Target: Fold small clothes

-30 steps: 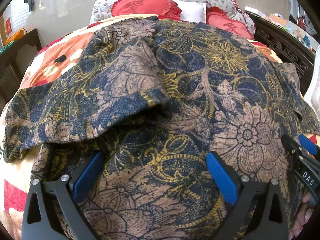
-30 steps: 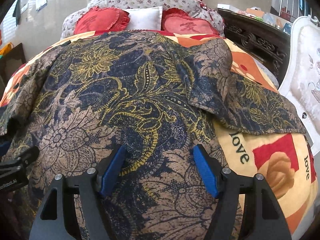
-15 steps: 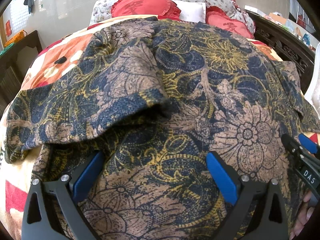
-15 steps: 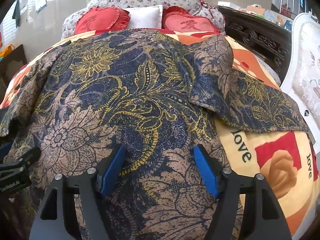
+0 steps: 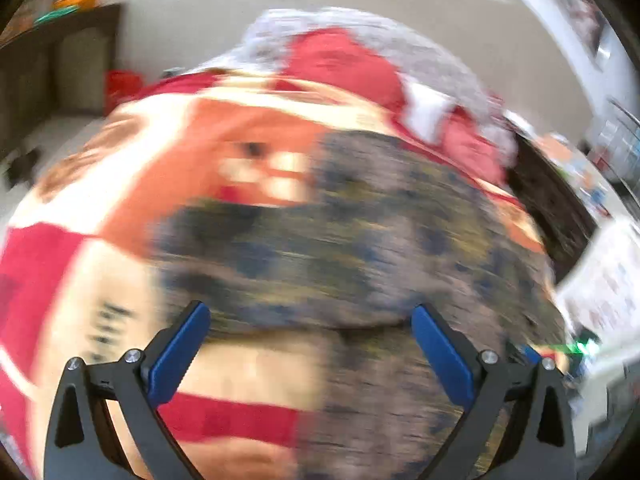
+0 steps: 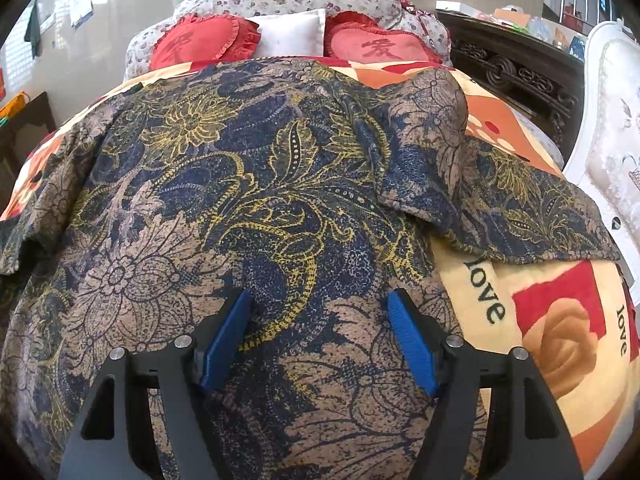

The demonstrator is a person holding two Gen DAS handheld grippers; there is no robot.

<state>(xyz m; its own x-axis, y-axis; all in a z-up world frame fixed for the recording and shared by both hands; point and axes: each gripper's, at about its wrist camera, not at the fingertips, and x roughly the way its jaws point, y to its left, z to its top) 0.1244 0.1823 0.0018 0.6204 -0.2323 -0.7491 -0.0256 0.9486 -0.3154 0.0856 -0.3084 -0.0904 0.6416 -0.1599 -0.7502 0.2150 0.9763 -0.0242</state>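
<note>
Now | right claw gaping, empty, over shirt | sleeve ahead-right, nearer it | left claw gaping, view blurred

**Navy, tan and gold on a red-and-cream bed**

The thin floral-print garment is navy and tan with mustard-yellow scrolling vines and big outlined blossoms. The fleecy bed blanket under it shows cream, orange and red blocks, a peach rose and black "love" lettering. Two red heart-shaped frilled cushions carry darker red characters, flanking a plain white pillow. Gripper fingers wear blue pads on black frames.
</note>
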